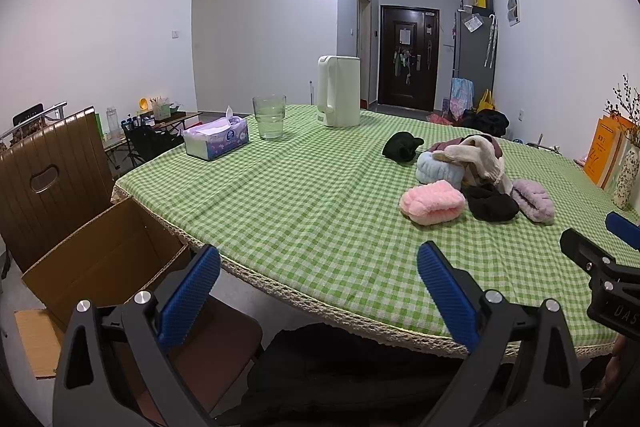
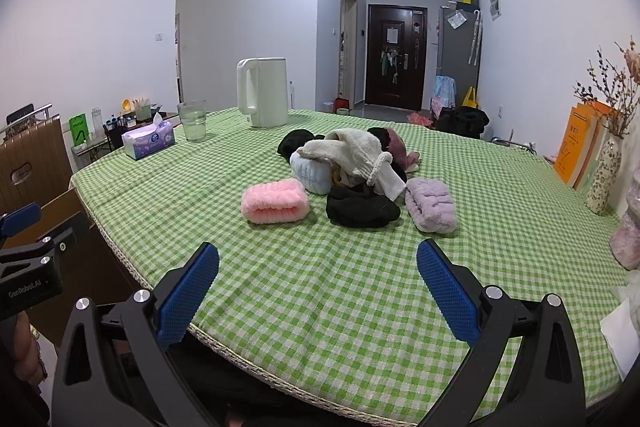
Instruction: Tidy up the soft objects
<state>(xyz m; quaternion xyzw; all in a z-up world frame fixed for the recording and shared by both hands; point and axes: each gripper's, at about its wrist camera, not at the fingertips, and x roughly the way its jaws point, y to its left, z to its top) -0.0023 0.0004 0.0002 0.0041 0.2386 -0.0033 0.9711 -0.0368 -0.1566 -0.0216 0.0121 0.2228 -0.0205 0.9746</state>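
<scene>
Table (image 2: 280, 307) under a green-and-white check cloth fills most of both views; its near edge curves just ahead of the grippers.

Cardboard box (image 1: 100, 259) stands open at the table's near-left corner, below the cloth edge, with a brown chair (image 1: 48, 171) behind it. What can be seen of the inside looks bare. Likely the bin for the soft things, though that is a guess.

Progress: nothing appears sorted yet. All the soft items sit in 1 loose heap (image 2: 352, 163) at mid-table, a little to the right, so the whole job looks still ahead.

Heap, largest to smallest as seen:
- cream knit piece (image 2: 348, 151) draped over the top, partly hiding a maroon one behind
- pale blue-white fluffy roll (image 2: 310, 173) under its left side
- pink fluffy roll (image 2: 274, 201), nearest left, just apart from the heap
- black bundle (image 2: 360, 207), near centre, touching the heap
- lilac fluffy roll (image 2: 432, 205), near right
- black piece (image 1: 400, 146) at the far left of the heap, standing apart in the left view

Everything looks plush and limp, easily pinched.

Left gripper (image 1: 318, 287): jaws spread wide, holding nothing, over the near table edge.
Right gripper (image 2: 318, 287): the same, released and bare, aimed at the heap.

Far left: kettle (image 2: 262, 91), glass (image 2: 192, 121), tissue box (image 2: 148, 139), clear of the heap.
</scene>
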